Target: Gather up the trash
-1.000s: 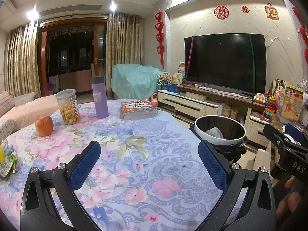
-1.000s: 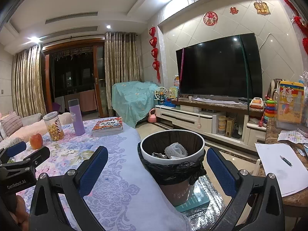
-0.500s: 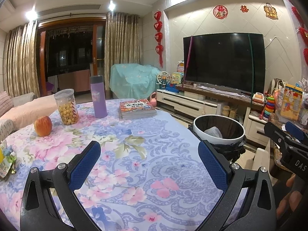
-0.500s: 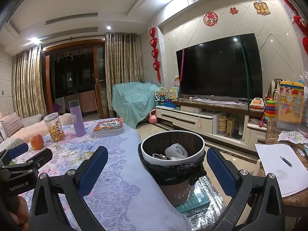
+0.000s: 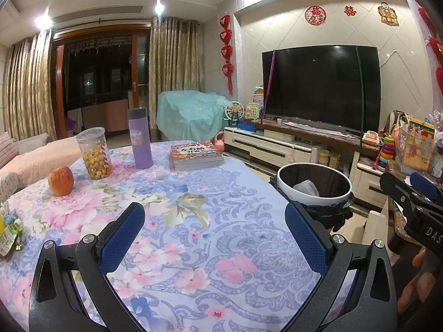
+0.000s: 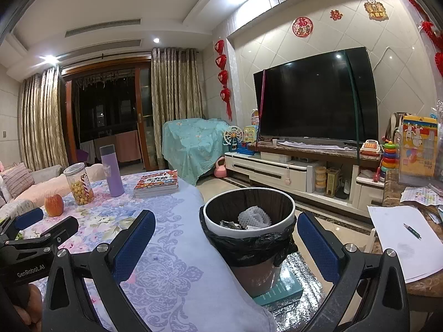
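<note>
Home living room: wall TV (image 6: 315,96) on low white cabinet (image 6: 288,174), sofa (image 5: 36,152) far left, curtained balcony door (image 6: 110,116), floral-clothed table (image 5: 177,221).

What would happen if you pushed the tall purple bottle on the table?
The purple bottle is tall and narrow, so a push near its top would probably tip it. It stands on a soft floral tablecloth, so it likely wouldn't slide easily. On its side, it might roll.

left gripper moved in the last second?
Yes, slightly. In the left wrist view the purple bottle and trash bin have drifted left in frame, so the open left gripper has panned slightly right.
</note>
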{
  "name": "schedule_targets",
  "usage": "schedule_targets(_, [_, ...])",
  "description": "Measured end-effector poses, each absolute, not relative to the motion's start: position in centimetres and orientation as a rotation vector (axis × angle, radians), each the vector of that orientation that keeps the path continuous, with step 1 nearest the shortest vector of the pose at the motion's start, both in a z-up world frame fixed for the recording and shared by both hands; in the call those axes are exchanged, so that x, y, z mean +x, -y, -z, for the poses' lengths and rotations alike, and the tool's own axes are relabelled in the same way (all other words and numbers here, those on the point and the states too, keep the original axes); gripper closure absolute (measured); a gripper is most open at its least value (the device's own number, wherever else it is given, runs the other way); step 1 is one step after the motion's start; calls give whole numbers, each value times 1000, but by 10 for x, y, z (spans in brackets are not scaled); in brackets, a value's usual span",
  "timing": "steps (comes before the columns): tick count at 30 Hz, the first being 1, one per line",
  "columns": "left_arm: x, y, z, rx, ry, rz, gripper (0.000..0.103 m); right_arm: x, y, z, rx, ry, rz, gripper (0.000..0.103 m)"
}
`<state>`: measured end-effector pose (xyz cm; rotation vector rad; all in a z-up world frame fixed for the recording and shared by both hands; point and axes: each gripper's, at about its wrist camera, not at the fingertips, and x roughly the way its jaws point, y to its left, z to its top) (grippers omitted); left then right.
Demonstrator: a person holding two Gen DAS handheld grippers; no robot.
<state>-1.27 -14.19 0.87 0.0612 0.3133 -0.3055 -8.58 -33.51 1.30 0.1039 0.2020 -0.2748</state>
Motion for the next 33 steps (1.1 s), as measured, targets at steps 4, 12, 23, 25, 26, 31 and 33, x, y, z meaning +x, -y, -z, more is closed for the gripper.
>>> schedule_targets(4, [-12, 142, -8, 62, -314, 307, 0, -86, 337, -13, 104, -202, 275, 0])
schedule_targets(12, [-12, 142, -7, 65, -316, 308, 0, -85, 336, -13, 103, -203, 275, 0])
schedule_targets(23, [-11, 143, -5, 65, -312, 314, 0, -84, 333, -13, 112, -208, 269, 0])
schedule_targets(25, [-10, 144, -3, 69, -313, 315, 0, -84, 333, -13, 111, -210, 270, 0])
schedule_targets(26, [-8, 144, -3, 72, -315, 312, 0, -84, 332, -13, 110, -213, 271, 0])
schedule_targets(31, [-1, 140, -1, 57, -330, 314, 0, -79, 331, -11, 112, -221, 270, 0])
schedule_targets(33, [2, 138, 0, 55, -333, 316, 0, -77, 330, -11, 111, -224, 271, 0])
